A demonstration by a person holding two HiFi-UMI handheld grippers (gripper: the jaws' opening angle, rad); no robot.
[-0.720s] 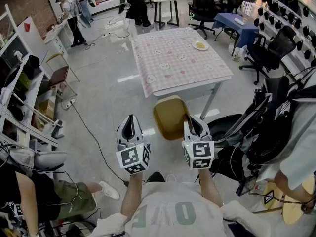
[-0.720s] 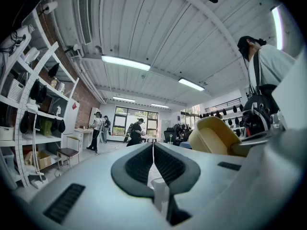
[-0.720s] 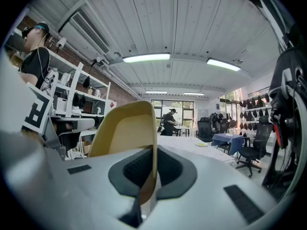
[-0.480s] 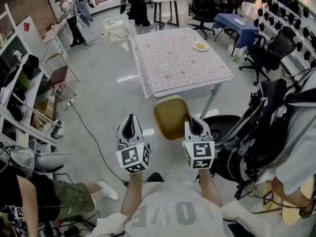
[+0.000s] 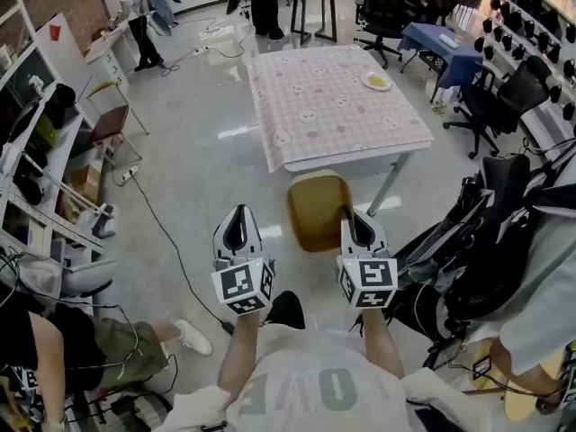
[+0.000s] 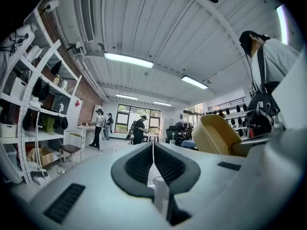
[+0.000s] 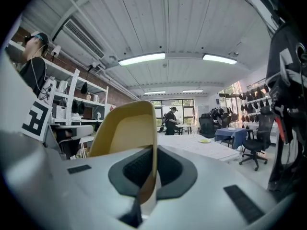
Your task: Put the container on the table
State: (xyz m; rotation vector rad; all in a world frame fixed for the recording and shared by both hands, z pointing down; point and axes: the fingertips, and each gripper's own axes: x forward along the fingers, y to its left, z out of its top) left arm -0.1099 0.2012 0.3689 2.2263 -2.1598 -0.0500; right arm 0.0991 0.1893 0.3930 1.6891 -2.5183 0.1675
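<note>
Yellow container (image 5: 317, 207) rim pinched in right tongs (image 5: 357, 229), frame centre; left tongs (image 5: 237, 229) closed, empty; worktop (image 5: 333, 106) upper centre.

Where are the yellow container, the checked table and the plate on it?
yellow container (image 5: 317, 207), head view, its inner floor.
checked table (image 5: 337, 106), head view, bare cloth near the middle.
plate (image 5: 376, 81), head view, its centre.

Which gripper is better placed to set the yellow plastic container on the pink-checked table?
Right. The right gripper is shut on the rim of the yellow plastic container, with the pink-checked table ahead. The left gripper is shut and holds nothing.
</note>
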